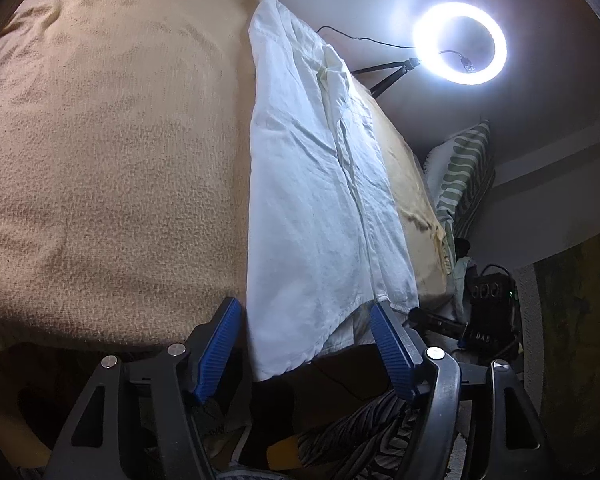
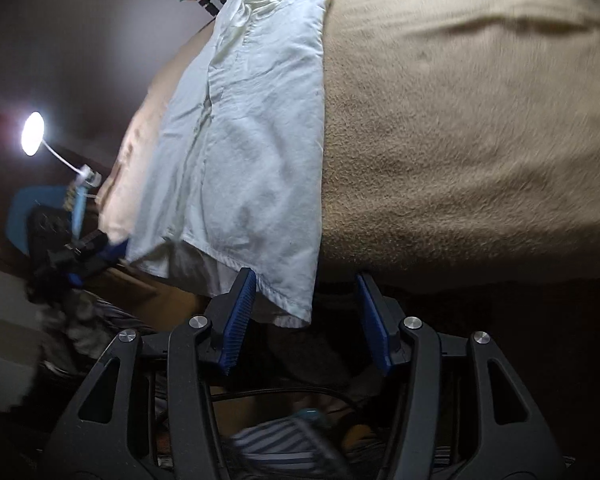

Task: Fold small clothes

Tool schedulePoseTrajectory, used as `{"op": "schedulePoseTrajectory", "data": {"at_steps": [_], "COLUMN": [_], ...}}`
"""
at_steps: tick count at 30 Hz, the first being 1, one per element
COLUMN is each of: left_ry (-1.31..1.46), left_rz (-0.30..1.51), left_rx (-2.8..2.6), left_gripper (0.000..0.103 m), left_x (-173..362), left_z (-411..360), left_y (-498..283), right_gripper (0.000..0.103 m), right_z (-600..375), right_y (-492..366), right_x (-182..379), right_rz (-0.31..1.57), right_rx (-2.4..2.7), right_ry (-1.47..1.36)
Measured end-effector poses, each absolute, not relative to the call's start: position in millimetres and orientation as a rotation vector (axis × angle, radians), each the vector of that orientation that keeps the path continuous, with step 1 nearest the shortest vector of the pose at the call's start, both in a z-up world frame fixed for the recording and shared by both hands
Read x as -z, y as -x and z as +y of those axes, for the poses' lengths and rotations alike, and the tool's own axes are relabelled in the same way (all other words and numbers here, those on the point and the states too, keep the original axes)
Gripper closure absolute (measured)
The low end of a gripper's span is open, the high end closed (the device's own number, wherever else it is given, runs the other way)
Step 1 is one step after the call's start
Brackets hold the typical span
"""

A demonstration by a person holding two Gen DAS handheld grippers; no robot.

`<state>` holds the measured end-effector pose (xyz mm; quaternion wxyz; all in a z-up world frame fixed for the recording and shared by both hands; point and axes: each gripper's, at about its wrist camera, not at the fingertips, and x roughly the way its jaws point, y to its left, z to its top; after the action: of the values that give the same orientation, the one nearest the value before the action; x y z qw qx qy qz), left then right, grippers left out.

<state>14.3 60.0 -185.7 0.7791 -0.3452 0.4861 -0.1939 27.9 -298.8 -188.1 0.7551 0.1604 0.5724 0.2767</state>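
Note:
A white shirt (image 1: 308,184) lies lengthwise on a beige blanket-covered bed (image 1: 100,160), its hem hanging over the near edge. My left gripper (image 1: 304,316) is open, its blue pads either side of the hem's corner. In the right wrist view the same shirt (image 2: 244,152) lies on the bed (image 2: 460,140). My right gripper (image 2: 306,292) is open around the hem's other corner. The left gripper also shows in the right wrist view (image 2: 96,256), at the shirt's far corner of the hem.
A lit ring light (image 1: 460,42) on a stand is beyond the bed's right side. A green-patterned pillow (image 1: 460,168) and a black box (image 1: 492,296) lie beside the bed. Striped fabric (image 1: 360,432) lies below the bed's edge.

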Motion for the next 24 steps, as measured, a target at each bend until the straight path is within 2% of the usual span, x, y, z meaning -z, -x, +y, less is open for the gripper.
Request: {"op": "schedulePoseTrajectory", "data": {"at_steps": [5, 6, 11, 13, 14, 15, 16, 17, 19, 21, 24], "left_ry": [0.73, 0.744, 0.752, 0.812, 0.834, 0.831, 0.82, 0.807, 0.8, 0.796, 0.791], "left_rz": [1.092, 1.117, 1.165, 1.163, 1.167, 1.173, 1.177, 1.183, 1.193, 1.181, 1.151], "left_rx": [0.434, 0.441, 0.438, 0.432, 0.445, 0.455, 0.462, 0.47, 0.486, 0.502, 0.522], "left_gripper": [0.036, 0.04, 0.041, 0.046, 0.052, 0.057, 0.061, 0.072, 0.08, 0.092, 0.095], "left_x": [185, 186, 195, 202, 204, 205, 206, 206, 205, 198, 187], "left_z": [55, 54, 52, 54, 53, 51, 49, 46, 44, 42, 39], "left_y": [-14, -13, -11, -14, -17, -17, -18, -18, -20, -21, -22], "right_gripper": [0.049, 0.049, 0.055, 0.058, 0.058, 0.066, 0.079, 0.082, 0.091, 0.093, 0.095], "right_z": [-305, -303, -296, -291, -289, -287, -285, -283, -280, -276, -274], "right_y": [-38, -38, -39, -44, -45, -45, -44, -44, -45, -46, -46], "right_x": [200, 201, 193, 191, 192, 193, 192, 193, 192, 191, 183], "right_rz": [1.303, 1.306, 1.306, 1.305, 1.319, 1.324, 1.325, 1.334, 1.337, 1.332, 1.307], "right_rx": [-0.66, -0.662, -0.734, -0.738, -0.737, -0.744, -0.753, -0.761, -0.779, -0.811, -0.835], "right_ry": [-0.453, -0.441, -0.442, -0.435, -0.437, -0.437, -0.43, -0.419, -0.421, -0.435, -0.451]}}
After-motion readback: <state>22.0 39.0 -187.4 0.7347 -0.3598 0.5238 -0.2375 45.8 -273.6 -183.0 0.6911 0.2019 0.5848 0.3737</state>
